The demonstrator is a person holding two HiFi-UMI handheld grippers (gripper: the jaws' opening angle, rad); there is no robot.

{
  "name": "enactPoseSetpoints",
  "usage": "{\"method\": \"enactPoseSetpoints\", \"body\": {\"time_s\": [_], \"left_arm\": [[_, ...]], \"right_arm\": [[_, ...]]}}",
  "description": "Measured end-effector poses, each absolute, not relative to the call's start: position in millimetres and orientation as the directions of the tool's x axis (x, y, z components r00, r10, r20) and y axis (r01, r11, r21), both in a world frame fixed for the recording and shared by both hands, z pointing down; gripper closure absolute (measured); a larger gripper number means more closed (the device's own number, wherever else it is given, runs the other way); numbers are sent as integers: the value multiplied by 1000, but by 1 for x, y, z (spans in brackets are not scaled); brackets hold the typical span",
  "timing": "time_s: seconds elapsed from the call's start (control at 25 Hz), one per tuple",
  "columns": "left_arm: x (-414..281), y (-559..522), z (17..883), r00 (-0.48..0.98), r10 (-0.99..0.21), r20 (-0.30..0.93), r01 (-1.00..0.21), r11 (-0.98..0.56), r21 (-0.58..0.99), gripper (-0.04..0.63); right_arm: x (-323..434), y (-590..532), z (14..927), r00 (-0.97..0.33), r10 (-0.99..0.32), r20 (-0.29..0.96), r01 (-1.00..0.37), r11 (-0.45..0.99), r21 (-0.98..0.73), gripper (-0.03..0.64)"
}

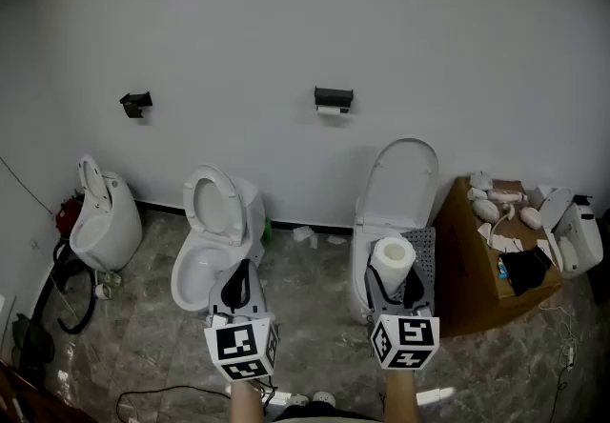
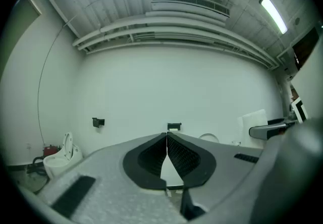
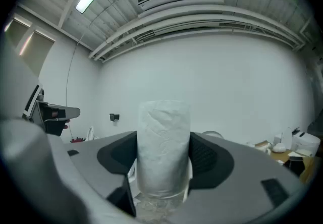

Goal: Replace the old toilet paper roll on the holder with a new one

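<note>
Right claw [image 3: 164, 170]: pinching new toilet paper roll [image 3: 164, 137], upright. Left claw [image 2: 167, 142]: pressed together, empty. Holder [image 1: 334, 95]: on far wall, old roll [image 1: 331, 110] still mounted. Risk: soft roll may deform and slip from grip during approach.

White toilet paper roll [image 1: 393, 259]; black holder [image 1: 334, 97]; brown marbled floor [image 1: 319, 307].

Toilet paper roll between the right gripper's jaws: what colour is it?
The roll is plain white; it shows best in the right gripper view.
</note>
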State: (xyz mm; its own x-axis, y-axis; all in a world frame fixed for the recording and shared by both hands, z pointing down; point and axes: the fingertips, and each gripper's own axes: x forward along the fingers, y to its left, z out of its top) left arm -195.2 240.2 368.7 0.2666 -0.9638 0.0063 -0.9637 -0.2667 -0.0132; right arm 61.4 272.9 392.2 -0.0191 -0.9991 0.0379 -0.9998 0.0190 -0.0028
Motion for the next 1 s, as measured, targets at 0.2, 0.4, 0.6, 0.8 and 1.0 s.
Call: {"method": "enactPoseSetpoints", "body": {"time_s": [0.2,0.4,0.6,0.8,1.0], "left_arm": [[-194,241,367,261,-965,5,-965,-261,-13,584],[-194,240,366,262,-965,3,-965,-262,-17,584],[-197,233,366,242,-970,-7,-970,-242,-11,583],[-201,229,364,213,-976,-38,-976,-214,35,488],[-196,226,368,201,-979,-41,-979,-202,16,355]], "right_arm": [[66,276,391,-18,-999,37,-1000,18,-3,325],[66,275,392,-18,-999,40,-1000,18,0,325],[70,272,392,-9,-999,37,-1000,8,-15,325],[79,266,392,-6,-1000,27,-999,5,-36,325],[81,258,397,-22,-999,31,-999,21,-26,325]]}}
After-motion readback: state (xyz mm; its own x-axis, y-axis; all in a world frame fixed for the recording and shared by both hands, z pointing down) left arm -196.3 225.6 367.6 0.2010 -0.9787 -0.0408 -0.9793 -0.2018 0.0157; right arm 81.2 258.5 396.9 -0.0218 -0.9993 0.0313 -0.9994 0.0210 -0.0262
